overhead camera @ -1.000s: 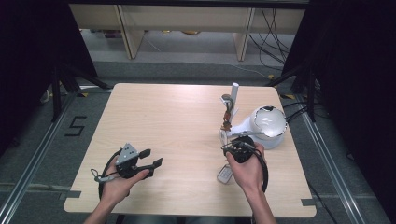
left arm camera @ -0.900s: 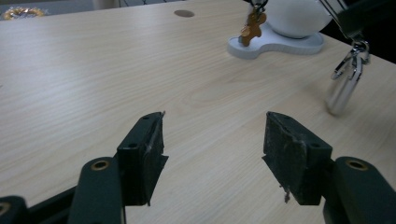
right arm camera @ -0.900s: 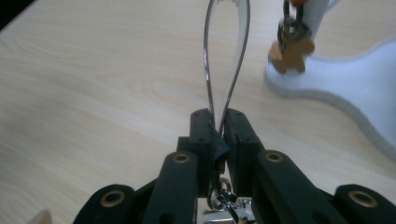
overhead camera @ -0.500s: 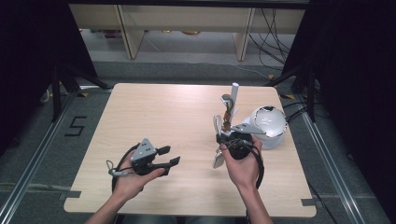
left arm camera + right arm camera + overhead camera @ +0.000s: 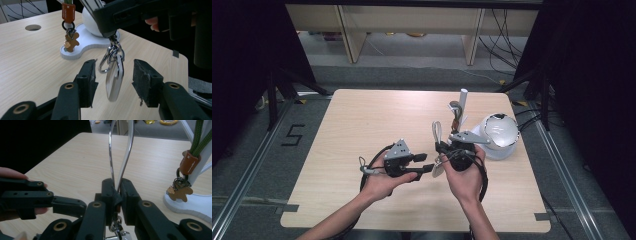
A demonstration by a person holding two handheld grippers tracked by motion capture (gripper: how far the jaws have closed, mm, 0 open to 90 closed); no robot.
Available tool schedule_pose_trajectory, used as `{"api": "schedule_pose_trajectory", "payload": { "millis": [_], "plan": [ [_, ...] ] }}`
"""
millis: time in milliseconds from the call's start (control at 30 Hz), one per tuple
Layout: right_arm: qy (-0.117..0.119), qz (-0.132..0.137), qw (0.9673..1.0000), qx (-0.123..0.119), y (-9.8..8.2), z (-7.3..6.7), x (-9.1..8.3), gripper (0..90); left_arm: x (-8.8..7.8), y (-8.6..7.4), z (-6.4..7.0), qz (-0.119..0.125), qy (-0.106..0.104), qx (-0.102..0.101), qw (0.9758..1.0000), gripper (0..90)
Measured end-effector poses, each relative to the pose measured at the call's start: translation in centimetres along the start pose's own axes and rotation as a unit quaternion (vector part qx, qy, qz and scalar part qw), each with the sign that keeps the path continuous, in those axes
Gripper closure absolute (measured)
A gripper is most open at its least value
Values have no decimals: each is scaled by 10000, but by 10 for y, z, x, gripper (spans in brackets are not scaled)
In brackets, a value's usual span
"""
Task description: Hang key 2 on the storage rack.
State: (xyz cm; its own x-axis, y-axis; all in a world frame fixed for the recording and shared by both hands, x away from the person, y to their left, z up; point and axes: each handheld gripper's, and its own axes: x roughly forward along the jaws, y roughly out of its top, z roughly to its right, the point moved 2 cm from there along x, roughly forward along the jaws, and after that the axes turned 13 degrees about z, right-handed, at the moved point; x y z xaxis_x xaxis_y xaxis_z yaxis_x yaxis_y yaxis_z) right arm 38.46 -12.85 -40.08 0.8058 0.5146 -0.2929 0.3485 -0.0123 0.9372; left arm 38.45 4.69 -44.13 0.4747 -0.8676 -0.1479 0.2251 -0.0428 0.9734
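Since a second ago the left gripper (image 5: 426, 162) has travelled rightward across the tabletop (image 5: 362, 120) toward the right gripper (image 5: 443, 148), its jaws closing meanwhile; they now flank the hanging tag (image 5: 115, 80) without touching it. The right gripper's jaws are clenched on the keychain's loop (image 5: 120, 152), holding it above the tabletop. Behind stands the white stand (image 5: 499, 135), with a gingerbread charm (image 5: 70, 42) dangling from it.
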Motion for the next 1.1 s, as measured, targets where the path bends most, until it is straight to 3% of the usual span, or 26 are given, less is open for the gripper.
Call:
{"api": "schedule_pose_trajectory", "payload": {
  "millis": [100,300,333,400,667,833,867,1100],
  "plan": [
    [18,-1,10000,41,0,-2,0,826,2,4,2,28,7,9,10000,534],
    [0,49,9999,-112,0,-3,1,826,6,5,1,36,-13,-19,10000,543],
    [-34,-3,9998,180,-1,-7,0,826,7,4,1,44,-45,-12,10000,543],
    [-3,93,9999,-88,0,-2,1,826,4,3,1,-9,39,99,9999,539],
    [-92,114,9999,-27,5,1,7,825,-7,0,-4,-83,211,250,9994,521],
    [-131,184,9997,-124,27,4,12,825,-14,-3,-1,-53,220,356,9991,512],
    [-75,271,9993,-246,40,6,16,825,-16,-5,0,-69,238,401,9989,510],
    [19,300,9995,-124,69,16,32,824,-27,-12,0,-86,313,448,9985,506]
  ]
}}
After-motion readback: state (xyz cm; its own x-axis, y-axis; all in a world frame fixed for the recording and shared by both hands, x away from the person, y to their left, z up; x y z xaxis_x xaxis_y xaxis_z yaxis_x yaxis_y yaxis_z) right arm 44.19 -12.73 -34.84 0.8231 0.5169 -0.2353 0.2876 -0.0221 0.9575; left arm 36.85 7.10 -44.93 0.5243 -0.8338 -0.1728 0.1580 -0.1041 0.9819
